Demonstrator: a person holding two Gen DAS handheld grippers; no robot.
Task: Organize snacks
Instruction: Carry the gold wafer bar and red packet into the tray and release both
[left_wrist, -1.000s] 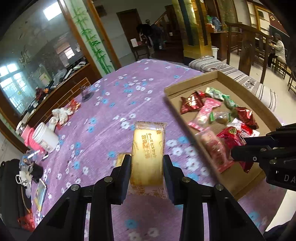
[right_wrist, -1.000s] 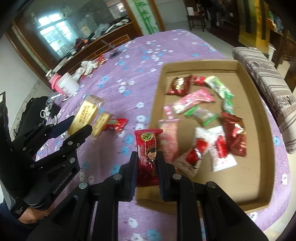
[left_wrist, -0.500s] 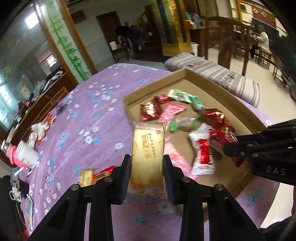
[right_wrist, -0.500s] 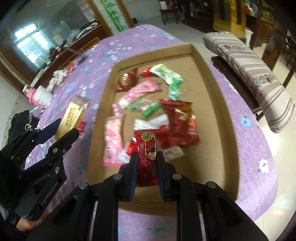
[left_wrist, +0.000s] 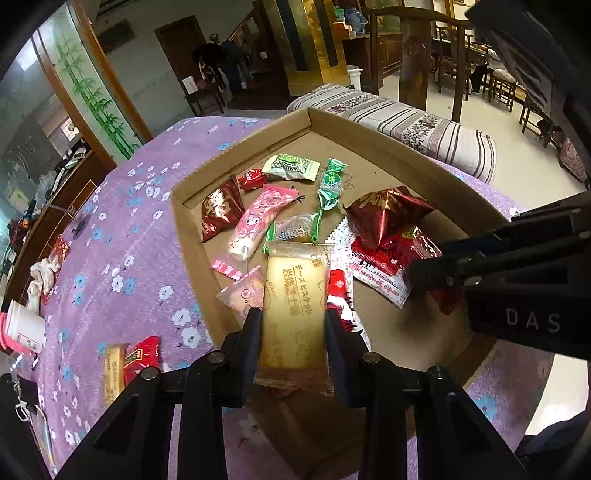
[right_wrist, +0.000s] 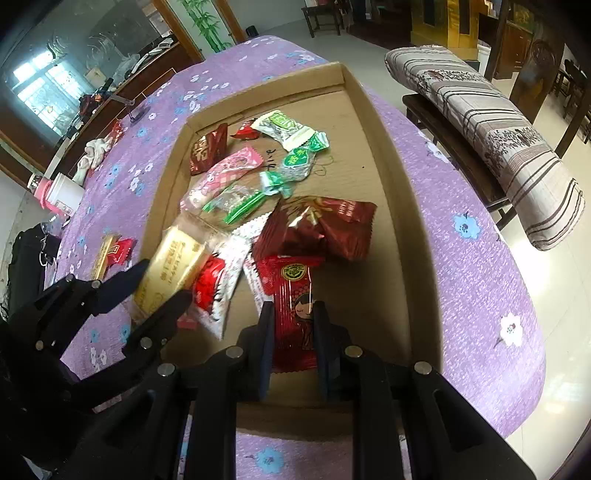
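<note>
The left gripper (left_wrist: 293, 323) is clamped on a yellow biscuit packet (left_wrist: 293, 295) with Japanese lettering, and the right gripper (right_wrist: 293, 325) is clamped on a red snack packet (right_wrist: 295, 295) printed with a cartoon face. Both packets hang above the near end of the cardboard tray (right_wrist: 384, 155), which sits on a purple floral tablecloth (right_wrist: 461, 258). The step in hand appears to be depositing both packets in the tray. The tray floor under the left gripper is crowded with wrappers, among them a pink packet (left_wrist: 255, 225) and a dark red foil packet (left_wrist: 384, 214); bare cardboard shows nearer the right wall. For a clean placement, lower each packet until its free end is close to the tray floor, then release, so that it lies flat and does not bounce off the pile. Keep the two grippers apart (they stand near each other here) and release one at a time if space is tight. Two small packets (left_wrist: 129, 363) lie outside the tray on the cloth, probably the next items to collect.
</note>
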